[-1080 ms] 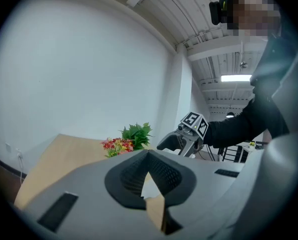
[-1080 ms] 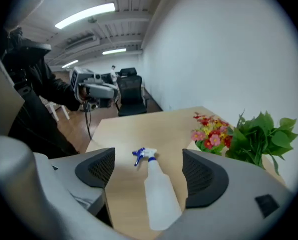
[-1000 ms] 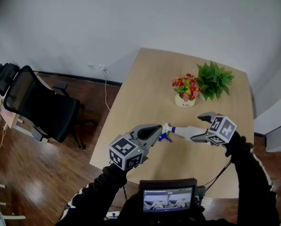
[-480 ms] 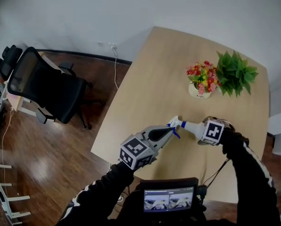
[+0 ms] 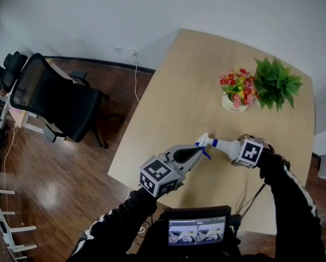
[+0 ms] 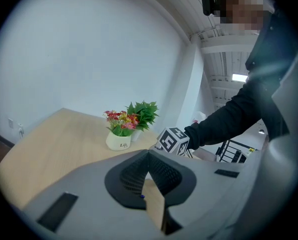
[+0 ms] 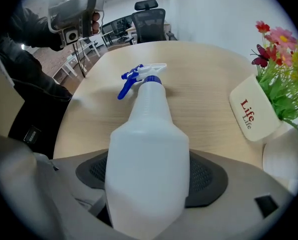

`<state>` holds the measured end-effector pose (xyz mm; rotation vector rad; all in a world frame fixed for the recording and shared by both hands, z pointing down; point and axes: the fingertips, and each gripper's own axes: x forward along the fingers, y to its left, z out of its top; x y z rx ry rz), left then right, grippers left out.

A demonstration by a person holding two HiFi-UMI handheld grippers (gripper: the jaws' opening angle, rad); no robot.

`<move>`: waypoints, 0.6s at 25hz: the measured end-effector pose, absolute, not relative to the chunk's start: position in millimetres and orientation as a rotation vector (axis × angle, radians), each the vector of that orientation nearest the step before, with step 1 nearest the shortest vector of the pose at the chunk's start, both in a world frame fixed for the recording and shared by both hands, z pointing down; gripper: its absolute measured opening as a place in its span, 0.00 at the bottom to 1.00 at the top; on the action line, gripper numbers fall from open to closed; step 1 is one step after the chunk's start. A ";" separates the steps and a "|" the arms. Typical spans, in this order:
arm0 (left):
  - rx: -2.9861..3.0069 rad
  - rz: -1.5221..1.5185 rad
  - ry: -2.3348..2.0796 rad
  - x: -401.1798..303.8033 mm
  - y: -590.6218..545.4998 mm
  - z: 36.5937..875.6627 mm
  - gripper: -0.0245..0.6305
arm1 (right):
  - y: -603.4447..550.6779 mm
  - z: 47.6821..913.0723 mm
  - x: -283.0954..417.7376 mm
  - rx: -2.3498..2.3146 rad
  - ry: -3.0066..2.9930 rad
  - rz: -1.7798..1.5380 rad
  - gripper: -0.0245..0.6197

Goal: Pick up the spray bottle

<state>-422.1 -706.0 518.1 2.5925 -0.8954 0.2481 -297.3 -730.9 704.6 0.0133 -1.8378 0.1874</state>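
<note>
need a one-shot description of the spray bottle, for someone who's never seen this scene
Start at the light wooden table. On its near side, closer to you than the white pot of flowers and the green plant, lies the spray bottle. It alone lies on its side: translucent white body, blue trigger, no foliage.

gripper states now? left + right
Left gripper: shut, empty.
Right gripper: jaws closing around the spray bottle, not clamped yet.
</note>
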 end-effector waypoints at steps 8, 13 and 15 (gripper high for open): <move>2.648 0.211 -0.869 -432.6 -688.0 472.8 0.02 | -738.9 601.1 -298.1 0.377 -2.158 0.375 0.64; 2.709 0.157 -0.827 -431.5 -665.3 434.5 0.02 | -714.2 473.9 -296.6 0.711 -2.530 0.431 0.64; 2.742 0.135 -0.797 -428.0 -651.3 418.4 0.02 | -695.1 424.4 -292.0 0.833 -2.661 0.436 0.64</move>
